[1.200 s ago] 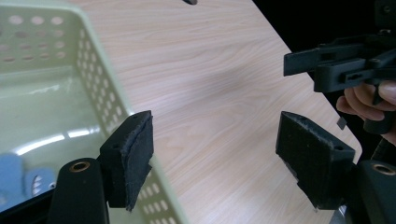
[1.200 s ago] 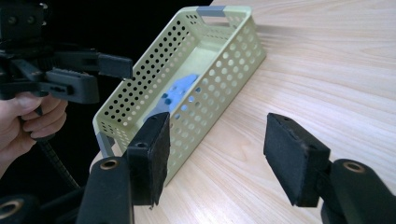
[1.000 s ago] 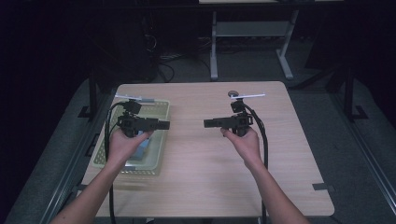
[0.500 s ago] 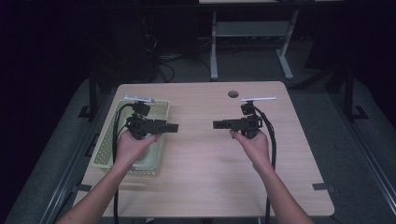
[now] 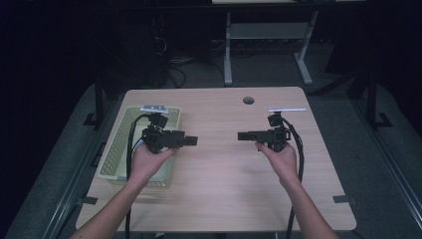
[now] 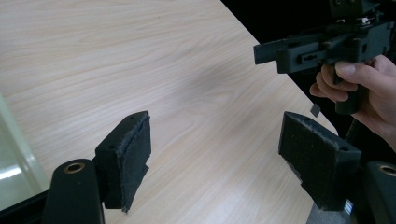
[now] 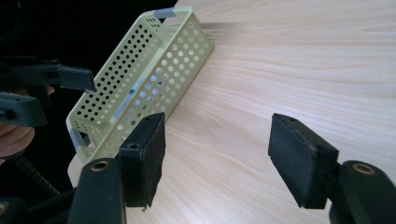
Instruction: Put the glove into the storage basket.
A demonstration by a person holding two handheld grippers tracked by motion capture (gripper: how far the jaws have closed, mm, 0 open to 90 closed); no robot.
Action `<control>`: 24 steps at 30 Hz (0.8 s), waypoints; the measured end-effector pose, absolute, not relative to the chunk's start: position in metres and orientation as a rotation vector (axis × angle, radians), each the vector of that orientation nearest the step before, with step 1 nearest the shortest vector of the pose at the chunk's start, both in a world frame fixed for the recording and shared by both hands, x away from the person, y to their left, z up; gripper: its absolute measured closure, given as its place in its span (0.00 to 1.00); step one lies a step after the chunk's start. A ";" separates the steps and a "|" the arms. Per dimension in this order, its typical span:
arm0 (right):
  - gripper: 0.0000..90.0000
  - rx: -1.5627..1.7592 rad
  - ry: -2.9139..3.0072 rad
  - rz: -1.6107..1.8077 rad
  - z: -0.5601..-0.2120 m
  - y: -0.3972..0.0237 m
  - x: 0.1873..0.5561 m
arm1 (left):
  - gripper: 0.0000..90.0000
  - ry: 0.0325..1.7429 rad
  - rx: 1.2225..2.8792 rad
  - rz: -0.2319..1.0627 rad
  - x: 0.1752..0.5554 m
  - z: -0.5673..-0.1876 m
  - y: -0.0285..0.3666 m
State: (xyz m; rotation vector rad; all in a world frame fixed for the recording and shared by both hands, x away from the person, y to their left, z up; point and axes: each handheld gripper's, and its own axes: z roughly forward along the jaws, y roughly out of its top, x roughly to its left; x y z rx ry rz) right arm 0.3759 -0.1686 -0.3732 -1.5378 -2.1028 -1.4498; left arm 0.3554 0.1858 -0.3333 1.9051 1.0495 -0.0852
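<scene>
Both hands have drawn back toward the person's side of the table since a second ago, and the left gripper is now lower over the basket than before, while the right gripper has moved a little outward. The jaws of the right gripper have just been opening, and in the right gripper view I see only bare wood between the two pads; nothing is held. The left gripper also stands wide apart, with the table alone between its jaws. The pale green basket with many holes lies at the left edge of the table, under the left hand, and from the high view it looks empty, though the hand hides a part of it. Both grippers point at each other across the middle, well apart. I judge this as a moment of rest or preparation, no object being worked on. For the next move, one gripper would need to turn toward the basket's rim and close on its wall.
</scene>
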 end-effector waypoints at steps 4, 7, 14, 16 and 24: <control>0.40 -1.561 -2.095 -1.446 -0.375 -0.176 0.374 | 0.28 1.032 1.909 -0.085 0.353 -0.335 0.181; 0.40 -1.573 -2.090 -1.448 -0.378 -0.182 0.371 | 0.28 1.019 1.911 -0.089 0.350 -0.336 0.176; 0.40 -1.588 -2.082 -1.444 -0.382 -0.190 0.367 | 0.28 1.004 1.916 -0.095 0.345 -0.340 0.170; 0.39 -1.593 -2.081 -1.437 -0.384 -0.193 0.367 | 0.28 1.001 1.918 -0.098 0.343 -0.342 0.168; 0.39 -1.620 -2.069 -1.439 -0.388 -0.206 0.361 | 0.28 0.980 1.924 -0.107 0.337 -0.348 0.157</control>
